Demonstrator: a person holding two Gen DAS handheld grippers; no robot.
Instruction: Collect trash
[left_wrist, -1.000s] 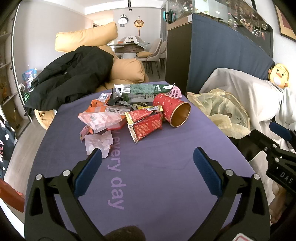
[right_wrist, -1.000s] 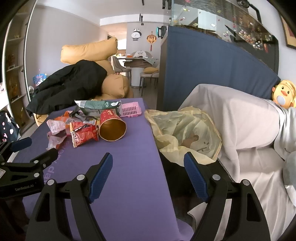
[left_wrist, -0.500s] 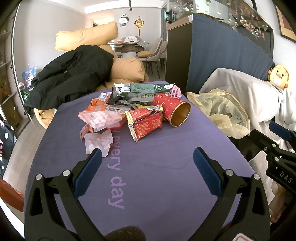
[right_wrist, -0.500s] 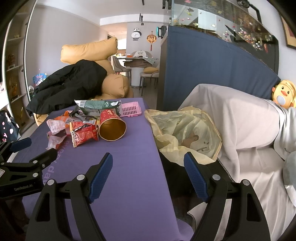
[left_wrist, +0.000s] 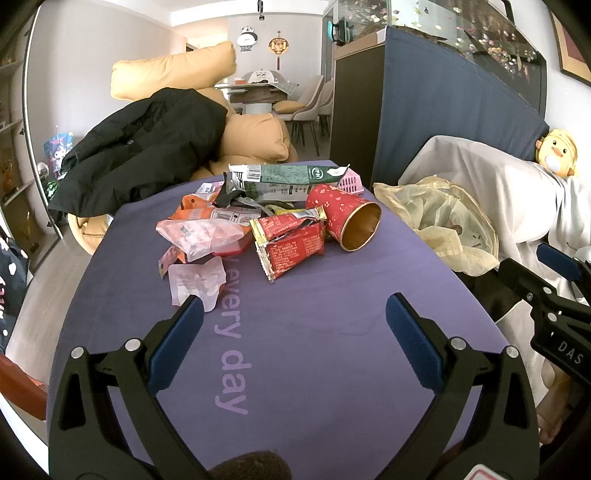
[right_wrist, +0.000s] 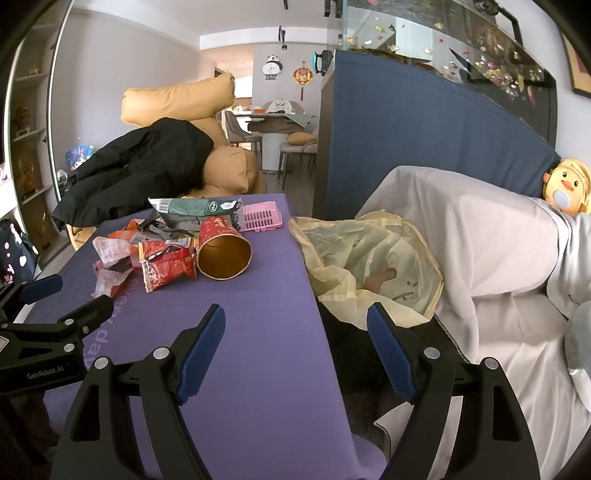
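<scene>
Left gripper (left_wrist: 294, 321) hangs low over the near part of the purple table (left_wrist: 314, 369), jaws spread wide w/ nothing between them, just bare cloth and the pale "every day" lettering. Trash pile sits straight ahead of it, toward the table's far end: white crumpled wrapper (left_wrist: 197, 284) is closest, just ahead of the left finger's tip; ahead and centre lies the red snack packet (left_wrist: 291, 245), torn open; touching its right side is the red paper cup (left_wrist: 349, 221), tipped over, gold mouth facing the gripper. Left of the packet is a pink plastic wrapper (left_wrist: 199, 234) w/ an orange wrapper (left_wrist: 197, 210) behind it. Farthest back: green carton (left_wrist: 284, 179), flattened, lying on its side, and a pink basket (left_wrist: 351, 181) peeking out behind the cup. Right gripper (right_wrist: 295, 325) is at the table's right edge, also wide open and empty; left finger over the purple top, right finger over the gap beside it. Ahead and just right of it the yellow trash bag (right_wrist: 369, 258) lies open and slack on the white-covered sofa (right_wrist: 480, 240), touching the table edge. From this view the pile is ahead-left, cup nearest. Black jacket (left_wrist: 144, 155) on tan cushions beyond the table.
</scene>
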